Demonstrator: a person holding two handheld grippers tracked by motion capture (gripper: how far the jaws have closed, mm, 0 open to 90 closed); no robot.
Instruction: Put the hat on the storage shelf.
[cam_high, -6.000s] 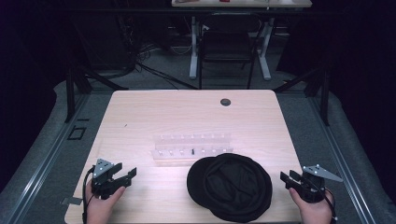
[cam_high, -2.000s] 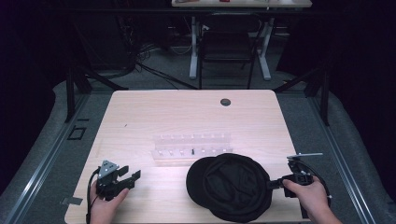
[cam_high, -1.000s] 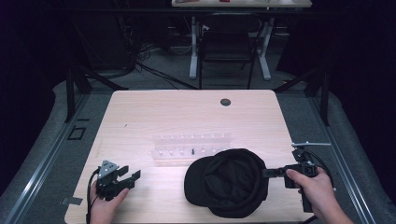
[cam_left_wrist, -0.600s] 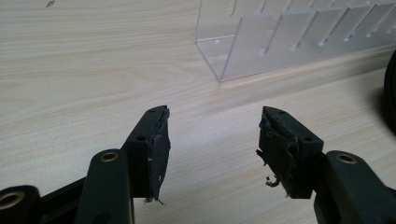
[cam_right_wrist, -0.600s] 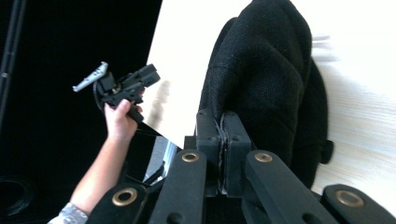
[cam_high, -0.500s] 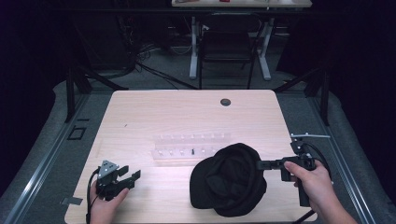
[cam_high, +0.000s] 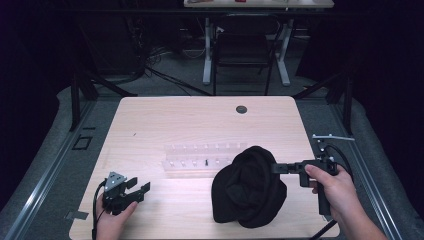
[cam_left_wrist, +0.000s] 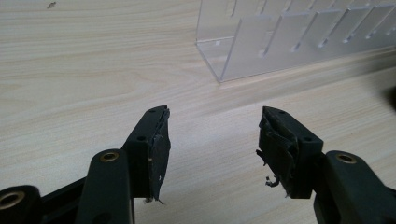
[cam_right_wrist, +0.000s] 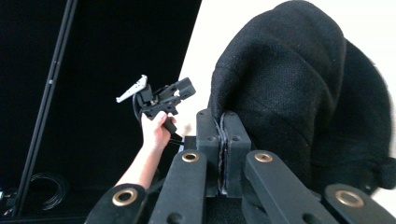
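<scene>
A black knitted hat (cam_high: 248, 186) hangs by its right edge, lifted partly off the wooden table (cam_high: 200, 120), its lower part still resting on the top. My right gripper (cam_high: 276, 169) is shut on the hat's rim and points left at the table's right side. In the right gripper view the jaws stand pressed together on the black fabric (cam_right_wrist: 280, 93) at the gripper's tip (cam_right_wrist: 223, 122). My left gripper (cam_high: 141, 188) rests at the front left of the table, open with nothing between its fingers; its own view shows the gripper (cam_left_wrist: 212, 135) gaping over bare wood.
A clear plastic rack (cam_high: 205, 159) with several slots lies across the middle of the table, just left of the hat; its corner (cam_left_wrist: 280, 42) shows ahead of the left gripper. A round cable hole (cam_high: 241, 108) sits near the far edge. The floor around is dark.
My right gripper has risen with the hat's rim in it, and the flat hat has been pulled up into a hanging bunch. The left gripper has stayed where it was.
</scene>
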